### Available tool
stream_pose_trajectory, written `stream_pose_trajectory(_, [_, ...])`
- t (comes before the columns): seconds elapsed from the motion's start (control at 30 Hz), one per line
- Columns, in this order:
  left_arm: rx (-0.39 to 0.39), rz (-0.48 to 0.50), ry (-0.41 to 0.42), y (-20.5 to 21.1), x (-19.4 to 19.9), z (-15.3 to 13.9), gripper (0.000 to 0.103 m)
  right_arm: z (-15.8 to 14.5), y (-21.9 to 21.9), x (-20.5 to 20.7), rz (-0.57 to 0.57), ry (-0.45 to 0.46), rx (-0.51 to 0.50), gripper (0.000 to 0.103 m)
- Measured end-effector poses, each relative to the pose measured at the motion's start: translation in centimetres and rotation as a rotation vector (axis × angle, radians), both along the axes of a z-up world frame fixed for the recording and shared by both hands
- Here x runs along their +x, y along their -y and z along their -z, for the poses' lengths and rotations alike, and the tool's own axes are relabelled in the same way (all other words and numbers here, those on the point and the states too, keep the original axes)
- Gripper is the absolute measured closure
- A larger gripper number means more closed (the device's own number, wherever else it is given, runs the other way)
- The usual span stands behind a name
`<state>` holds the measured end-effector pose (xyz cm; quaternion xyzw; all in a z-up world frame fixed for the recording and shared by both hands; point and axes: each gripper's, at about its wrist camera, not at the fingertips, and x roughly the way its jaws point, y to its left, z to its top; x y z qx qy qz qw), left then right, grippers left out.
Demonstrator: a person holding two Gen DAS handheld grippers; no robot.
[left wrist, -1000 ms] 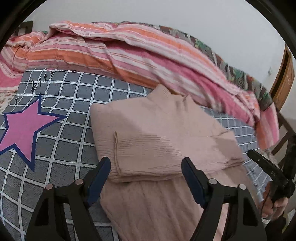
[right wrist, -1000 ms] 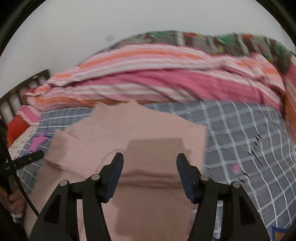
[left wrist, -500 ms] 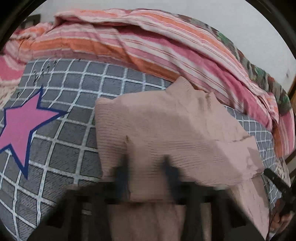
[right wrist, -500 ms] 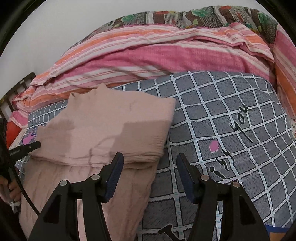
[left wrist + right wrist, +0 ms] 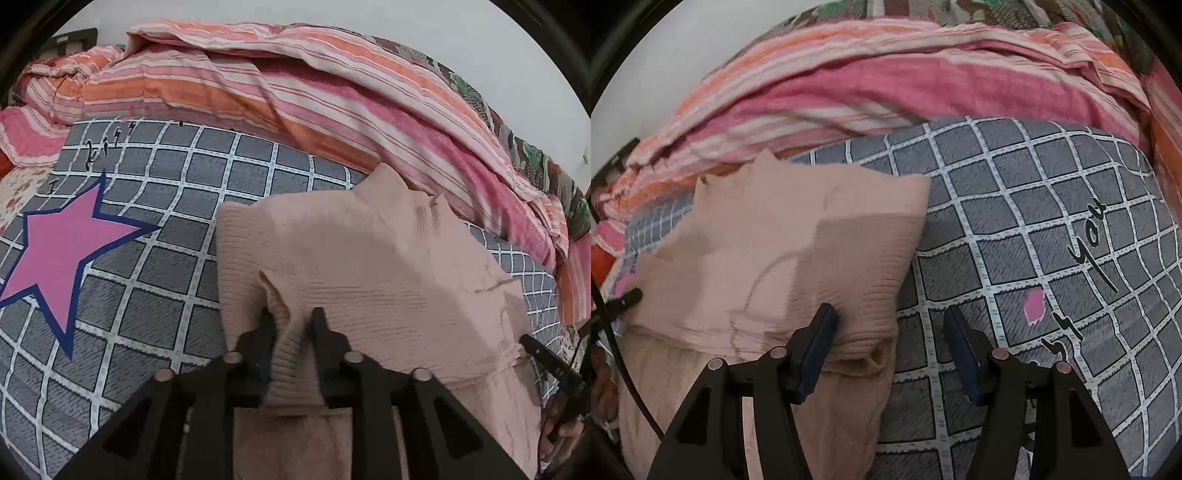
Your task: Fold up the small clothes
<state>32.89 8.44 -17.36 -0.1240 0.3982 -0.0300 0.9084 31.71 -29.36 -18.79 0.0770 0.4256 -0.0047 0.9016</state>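
**Two grippers at the folded hem of a pink knit sweater**

One dusty-pink ribbed sweater [image 5: 369, 266] fills the centre and lower right of the left wrist view, lying on a grey checked bedsheet [image 5: 155, 288]. Its upper half is doubled over the lower half, so a thick folded edge runs across the lower part of the frame, with the plain bottom layer spilling toward the lower edge. The collar peaks at upper centre, touching a rumpled pink-and-orange striped blanket [image 5: 295, 92] that arcs across the top. Fine horizontal ribbing shows along the fold; a grey shadow falls across the middle of the knit.

At lower centre, the left gripper [image 5: 291, 325] is clenched on a raised pinch of the sweater's folded edge, the fabric bunched between its narrowed black fingers. A large pink star [image 5: 62, 247] with a navy outline marks the sheet at left.

Seen from the right wrist view, the sweater [image 5: 798, 258] occupies the left half of the frame, its right-hand corner of the fold sitting at lower centre. The right gripper [image 5: 890, 332] stands spread wide, its left blue pad touching the folded edge and its right finger over bare sheet [image 5: 1015, 206]. Black script lettering [image 5: 1089, 251] runs down the sheet at right.
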Motion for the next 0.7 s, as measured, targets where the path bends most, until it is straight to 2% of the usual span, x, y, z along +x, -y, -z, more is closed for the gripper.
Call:
stream_pose_trajectory(0.2, [0.135, 0.021, 0.025, 2.0, -1.0, -0.2, 0.073, 0.2, -0.4, -0.3, 0.005, -0.009, -0.024, 0.044])
stream_pose_trajectory(0.7, [0.178, 0.005, 0.034, 2.5, -1.9, -0.1, 0.072, 0.1, -0.6, -0.9, 0.021, 0.001, -0.035, 0.044])
